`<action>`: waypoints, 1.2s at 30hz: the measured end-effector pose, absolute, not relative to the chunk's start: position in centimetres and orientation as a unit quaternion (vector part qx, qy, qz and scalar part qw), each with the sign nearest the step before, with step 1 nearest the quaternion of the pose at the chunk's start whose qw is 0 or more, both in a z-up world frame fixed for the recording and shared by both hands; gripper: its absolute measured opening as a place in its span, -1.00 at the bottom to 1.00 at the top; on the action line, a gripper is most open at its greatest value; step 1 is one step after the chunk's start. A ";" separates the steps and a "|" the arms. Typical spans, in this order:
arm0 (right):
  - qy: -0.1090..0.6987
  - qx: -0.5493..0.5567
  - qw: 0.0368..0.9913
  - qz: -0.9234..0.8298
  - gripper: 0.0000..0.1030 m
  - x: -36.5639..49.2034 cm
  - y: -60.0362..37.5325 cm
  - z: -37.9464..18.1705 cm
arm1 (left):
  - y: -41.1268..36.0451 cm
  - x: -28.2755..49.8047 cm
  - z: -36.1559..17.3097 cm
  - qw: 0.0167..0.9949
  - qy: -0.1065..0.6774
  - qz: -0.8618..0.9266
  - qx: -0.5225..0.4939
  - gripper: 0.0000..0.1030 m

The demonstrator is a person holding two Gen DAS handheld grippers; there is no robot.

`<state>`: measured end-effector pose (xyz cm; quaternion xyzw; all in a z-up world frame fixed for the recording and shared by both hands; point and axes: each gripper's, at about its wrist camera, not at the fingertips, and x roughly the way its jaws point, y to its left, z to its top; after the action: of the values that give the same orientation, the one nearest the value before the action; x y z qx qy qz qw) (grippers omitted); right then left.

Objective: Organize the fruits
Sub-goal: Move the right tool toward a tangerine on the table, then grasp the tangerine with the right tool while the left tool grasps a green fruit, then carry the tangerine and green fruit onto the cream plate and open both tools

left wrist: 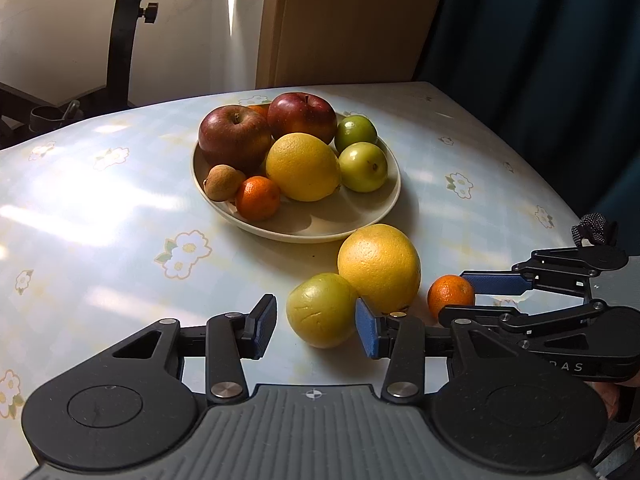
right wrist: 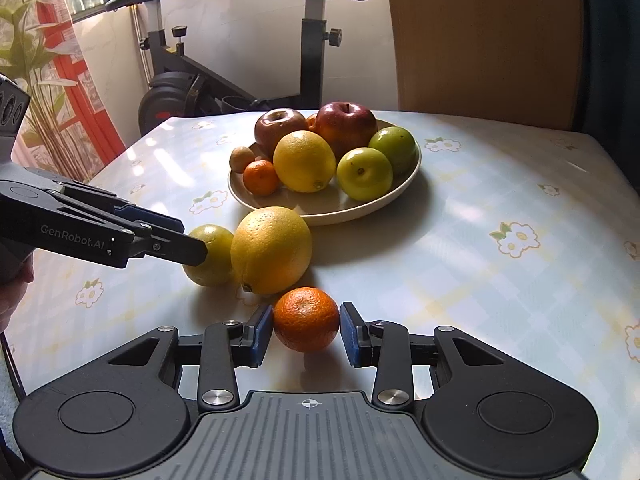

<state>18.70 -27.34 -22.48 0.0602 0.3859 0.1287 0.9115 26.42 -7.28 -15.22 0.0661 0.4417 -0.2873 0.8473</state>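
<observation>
A small orange mandarin [right wrist: 306, 319] sat on the tablecloth in the lower centre of the right wrist view, clamped between the two blue pads of the right gripper [right wrist: 306, 330], one pad touching each flank. Its rind was deep orange and dimpled, with a small stem scar facing up.

Just above and left of it lay a large yellow citrus [right wrist: 271, 250], and touching that fruit's left side a yellow-green fruit [right wrist: 211, 255]. In the left wrist view the left gripper [left wrist: 316, 326] straddled that yellow-green fruit [left wrist: 321, 310]: the right pad lay against its side, while the left pad stood apart from it, so the jaws were unclenched and held nothing. Its skin was dull green-yellow with a few shallow creases.

Above the loose fruits, in mid-frame, stood a cream plate [right wrist: 404, 192] carrying two red apples [right wrist: 347, 124], a yellow citrus, two green fruits, a small mandarin and a brown kiwi-like fruit. The near part of the plate's inside was bare, facing the loose fruits.

The table [right wrist: 500, 184], covered in a pale blue checked cloth with white flowers, was open to the right of the mandarin and the plate. Its far edge ran behind the plate, and its left edge slanted down the left of the frame. Beyond the far edge stood an exercise bike [right wrist: 192, 80], with a wooden panel [right wrist: 480, 40] at upper right.
</observation>
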 end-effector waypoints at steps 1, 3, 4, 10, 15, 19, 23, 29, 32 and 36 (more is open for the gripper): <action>0.385 0.061 0.912 0.127 -0.35 18.7 -27.5 -22.5 | -7.4 26.5 -15.4 0.845 0.443 -0.290 0.068 -0.09; 0.385 0.064 0.912 0.123 -0.35 18.8 -27.8 -22.5 | -7.5 26.5 -15.6 0.843 0.444 -0.294 0.072 0.01; 0.385 0.066 0.913 0.122 -0.35 18.8 -27.8 -22.5 | -7.7 26.5 -15.7 0.842 0.444 -0.297 0.078 0.02; 0.386 0.070 0.912 0.118 -0.35 18.9 -28.0 -22.8 | -8.5 26.7 -16.4 0.833 0.446 -0.313 0.100 0.02; 0.386 0.071 0.913 0.116 -0.35 18.9 -28.1 -22.9 | -8.6 27.1 -17.0 0.830 0.451 -0.313 0.098 0.01; 0.383 0.072 0.914 0.114 -0.35 18.9 -28.3 -22.8 | -8.3 27.3 -17.2 0.830 0.452 -0.314 0.087 -0.05; 0.377 0.073 0.916 0.112 -0.35 19.0 -28.5 -22.5 | -7.7 27.1 -16.9 0.833 0.451 -0.311 0.075 -0.05; 0.366 0.065 0.921 0.113 -0.35 19.9 -29.0 -21.7 | -6.4 27.0 -15.5 0.843 0.438 -0.305 0.065 -0.05; 0.358 0.055 0.925 0.117 -0.35 20.7 -29.1 -21.1 | -6.0 27.3 -14.8 0.849 0.430 -0.301 0.066 -0.05; 0.347 0.041 0.929 0.123 -0.35 22.2 -29.0 -20.5 | -6.3 28.1 -13.9 0.856 0.418 -0.299 0.064 -0.05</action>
<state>22.18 -29.00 -20.48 0.0412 0.3473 0.1229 0.9288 28.11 -6.34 -13.87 0.0645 0.4177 -0.2986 0.8557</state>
